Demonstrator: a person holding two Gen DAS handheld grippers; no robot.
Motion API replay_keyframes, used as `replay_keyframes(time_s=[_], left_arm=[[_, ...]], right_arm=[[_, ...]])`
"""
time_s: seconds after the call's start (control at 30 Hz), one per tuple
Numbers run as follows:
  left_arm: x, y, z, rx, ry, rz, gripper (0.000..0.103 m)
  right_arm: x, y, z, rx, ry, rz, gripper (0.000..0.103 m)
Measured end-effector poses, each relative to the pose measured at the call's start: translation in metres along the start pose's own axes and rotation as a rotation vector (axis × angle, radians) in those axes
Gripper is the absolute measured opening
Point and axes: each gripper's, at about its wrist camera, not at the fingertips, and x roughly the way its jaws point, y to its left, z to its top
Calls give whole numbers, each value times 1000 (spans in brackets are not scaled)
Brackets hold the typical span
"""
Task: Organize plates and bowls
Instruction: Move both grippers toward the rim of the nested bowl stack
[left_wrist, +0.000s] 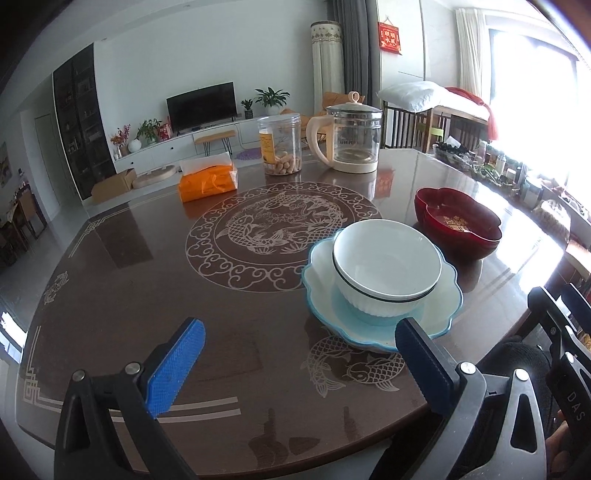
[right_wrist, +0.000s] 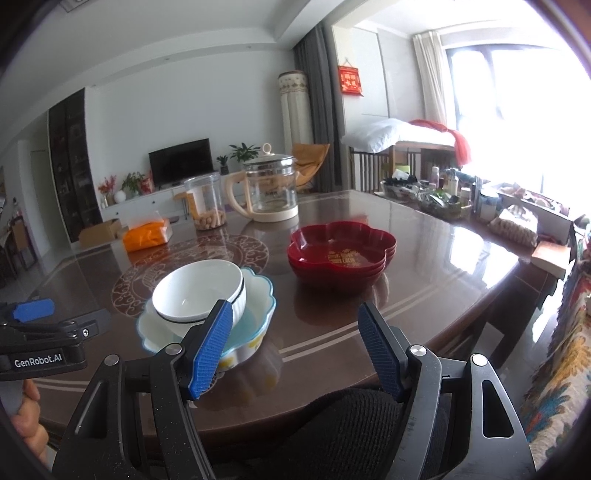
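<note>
A white bowl (left_wrist: 386, 267) with a dark rim line sits inside a pale blue scalloped dish (left_wrist: 439, 314) on the brown table. Behind it to the right stands a stack of red flower-shaped dishes (left_wrist: 456, 225). My left gripper (left_wrist: 299, 339) is open and empty, low over the table, its right finger just in front of the blue dish. In the right wrist view the white bowl (right_wrist: 197, 288), the blue dish (right_wrist: 258, 295) and the red stack (right_wrist: 341, 254) show again. My right gripper (right_wrist: 295, 325) is open and empty, near the table's front edge.
At the back of the table (left_wrist: 258, 362) stand a glass kettle (left_wrist: 352, 138), a clear jar of snacks (left_wrist: 280, 146) and an orange tissue pack (left_wrist: 207, 181). Bottles and clutter (right_wrist: 461, 195) line the table's right side. A black chair back (right_wrist: 351, 424) is below the right gripper.
</note>
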Motion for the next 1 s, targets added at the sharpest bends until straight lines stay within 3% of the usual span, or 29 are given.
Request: replay_keyframes(time_s=[1.0], left_arm=[[21, 8, -6, 6, 100, 58, 102]], right_arm=[[11, 0, -2, -15, 67, -12, 74]])
